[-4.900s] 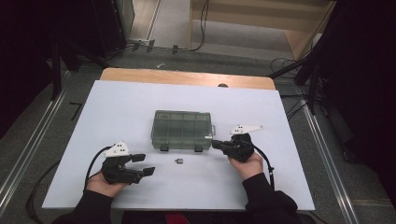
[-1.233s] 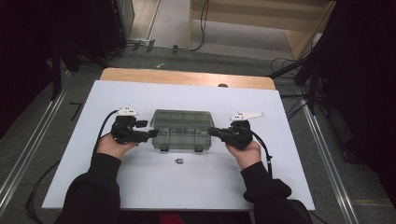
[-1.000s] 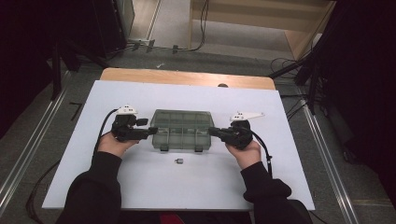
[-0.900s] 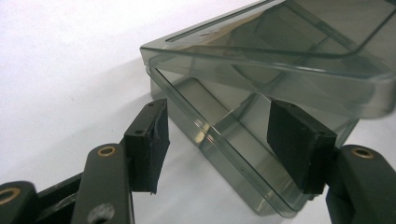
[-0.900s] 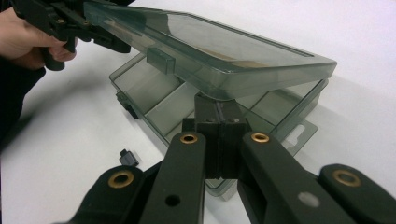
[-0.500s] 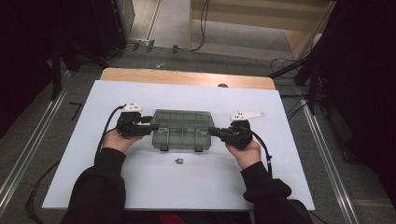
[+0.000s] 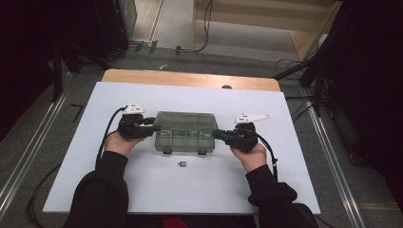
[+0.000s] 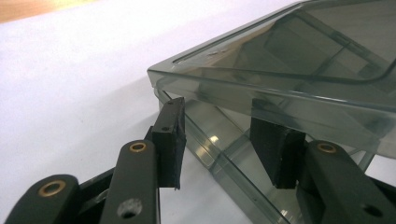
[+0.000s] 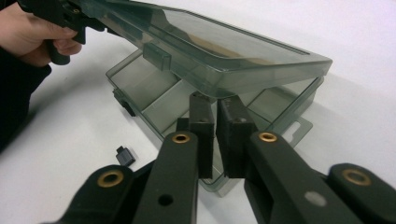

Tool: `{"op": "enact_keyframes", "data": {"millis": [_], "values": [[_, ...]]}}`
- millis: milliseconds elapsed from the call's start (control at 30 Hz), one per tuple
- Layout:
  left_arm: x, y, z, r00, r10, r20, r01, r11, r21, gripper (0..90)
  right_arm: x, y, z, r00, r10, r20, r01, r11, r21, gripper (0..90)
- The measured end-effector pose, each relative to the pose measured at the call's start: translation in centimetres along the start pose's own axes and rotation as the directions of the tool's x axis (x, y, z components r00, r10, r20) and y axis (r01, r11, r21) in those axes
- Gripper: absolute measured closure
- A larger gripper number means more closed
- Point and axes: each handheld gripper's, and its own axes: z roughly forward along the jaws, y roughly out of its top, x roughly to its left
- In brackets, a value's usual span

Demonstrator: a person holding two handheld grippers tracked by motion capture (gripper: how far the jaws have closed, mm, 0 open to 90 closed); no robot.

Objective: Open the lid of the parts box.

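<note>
On the white table top, a smoky grey translucent plastic compartment box is seen at the middle, between the two hands, its hinged lid raised a little off the base. At its left end the left gripper is set around the lid's corner; in the left gripper view the jaws stand about half open, have just been closing, and one pad is seen clear of the plastic, so no firm hold is judged yet. The box is judged light, stiff and thin-walled, smooth and likely slippery under rubber pads; the lid is expected to flex and twist if lifted by one corner alone. Best hold is judged to be on the lid's rim near a corner, or on the base wall. Before the box a small dark block lies apart on the table. At the right end the right gripper is seen with jaws almost together, seemingly pinching the base's end wall to steady it; they have just eased slightly apart.
</note>
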Motion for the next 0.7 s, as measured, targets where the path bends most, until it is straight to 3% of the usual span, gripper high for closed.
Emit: {"op": "enact_keyframes", "data": {"millis": [367,500,600,700], "values": [[0.0,0.0,0.0,1.0,0.004,0.003,-0.004,1.0,-0.003,55.9,-0.9,-0.4,0.4,0.9992,0.004,0.041,-0.005,0.9994,0.033,67.2],[0.0,0.0,0.1,1.0,0.001,0.004,-0.001,0.9999,-0.01,55.9,-2.0,-0.6,0.9,0.9985,0.012,0.054,-0.013,0.9997,0.021,54.8],[0.0,0.1,0.1,1.0,0.005,0.008,-0.005,0.9999,-0.011,55.8,-2.8,-0.7,1.5,0.9979,0.022,0.061,-0.023,0.9995,0.024,53.4],[-0.1,0.1,0.2,0.9999,0.003,0.011,-0.003,0.9999,-0.011,55.8,-3.1,-0.7,2.0,0.9969,0.001,0.078,-0.002,0.9999,0.014,51.7]]}}
